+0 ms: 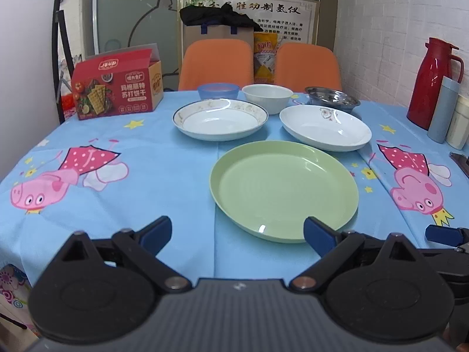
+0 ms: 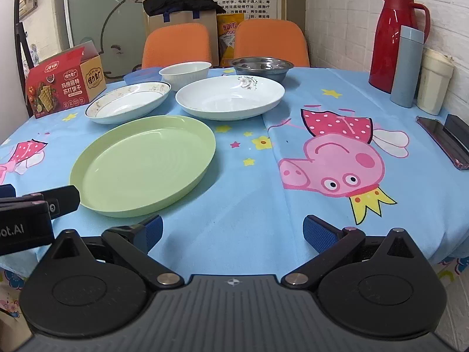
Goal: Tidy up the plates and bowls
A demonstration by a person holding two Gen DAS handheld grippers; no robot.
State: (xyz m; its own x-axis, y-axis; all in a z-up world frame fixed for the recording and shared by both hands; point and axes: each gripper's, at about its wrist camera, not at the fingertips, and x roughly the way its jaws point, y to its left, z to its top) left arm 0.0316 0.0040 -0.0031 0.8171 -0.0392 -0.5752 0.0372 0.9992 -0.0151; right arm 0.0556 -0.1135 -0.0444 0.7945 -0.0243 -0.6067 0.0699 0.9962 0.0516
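Both grippers hang over the near edge of the table with their tongs spread apart and nothing between them. The left gripper point(image 1: 237, 233) sits just short of the green plate point(image 1: 284, 193), its right pad overlapping that plate's near rim in the picture; whether they touch cannot be told. The right gripper point(image 2: 233, 233) is over bare tablecloth point(image 2: 249, 193), with the green plate off to its left. Behind the green plate lie two white plates side by side: the rimmed plate point(image 1: 219, 119) on the left and the flower plate point(image 1: 325, 127) on the right. Behind those runs a row of three bowls: blue bowl point(image 1: 218, 90), white bowl point(image 1: 267, 96) and steel bowl point(image 1: 332, 98). The left view shows the blue bowl whole, whereas in the right view it is mostly hidden behind the white bowl. Only the right view shows clearly a phone point(image 2: 442, 140) by the right table edge and a cream cup point(image 2: 433, 80) beside the grey flask point(image 2: 407, 66) and red jug point(image 2: 392, 33). A cracker box point(image 1: 117, 88) stands at far left, and each view catches part of the other gripper at its edge.
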